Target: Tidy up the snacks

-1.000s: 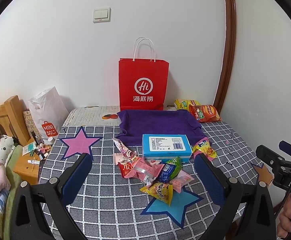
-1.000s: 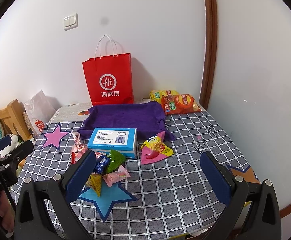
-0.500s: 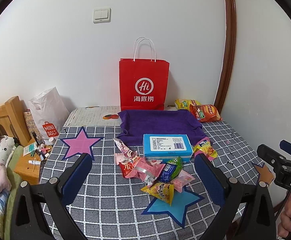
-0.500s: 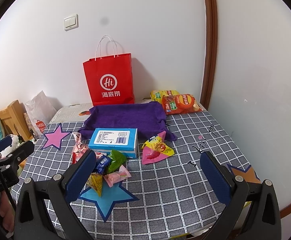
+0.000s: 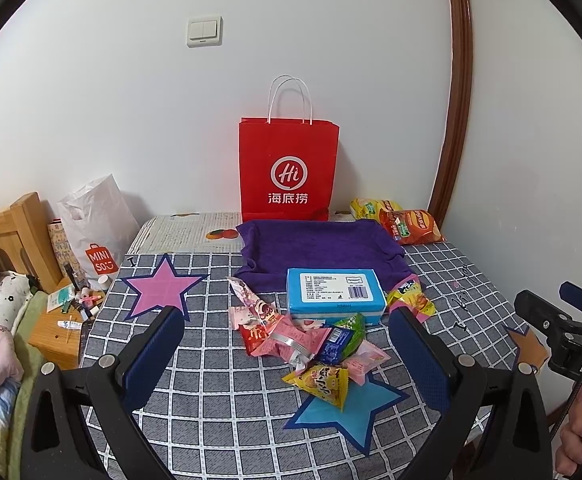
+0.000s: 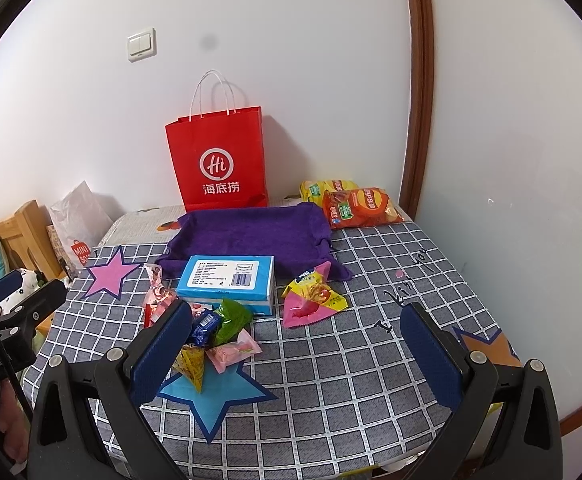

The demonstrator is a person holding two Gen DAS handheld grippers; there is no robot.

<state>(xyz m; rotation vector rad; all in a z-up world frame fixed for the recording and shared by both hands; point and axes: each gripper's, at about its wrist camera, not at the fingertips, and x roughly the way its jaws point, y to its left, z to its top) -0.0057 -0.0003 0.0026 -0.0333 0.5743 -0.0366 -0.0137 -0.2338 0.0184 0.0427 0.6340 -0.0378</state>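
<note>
The left gripper (image 5: 285, 350) hangs wide apart and empty above a checked tablecloth (image 5: 219, 408), its view taking in a pink star (image 5: 159, 290), then a heap of small snack packets (image 5: 311, 344) in front of a blue box (image 5: 335, 294) and purple towel (image 5: 315, 250). The right gripper (image 6: 293, 346), equally spread and empty, faces 2 chip bags (image 6: 357, 206) by the wall, right of a red paper bag (image 6: 221, 164).

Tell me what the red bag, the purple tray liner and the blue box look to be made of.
Red bag: matte paper, likely; crisp folded edges, twisted white cord handles.
Purple tray liner: soft fabric, probably terry or fleece; fuzzy nap, slumped corners.
Blue box: apparently cardboard or a film-wrapped pack, slight sheen, printed label; cannot tell which.
</note>
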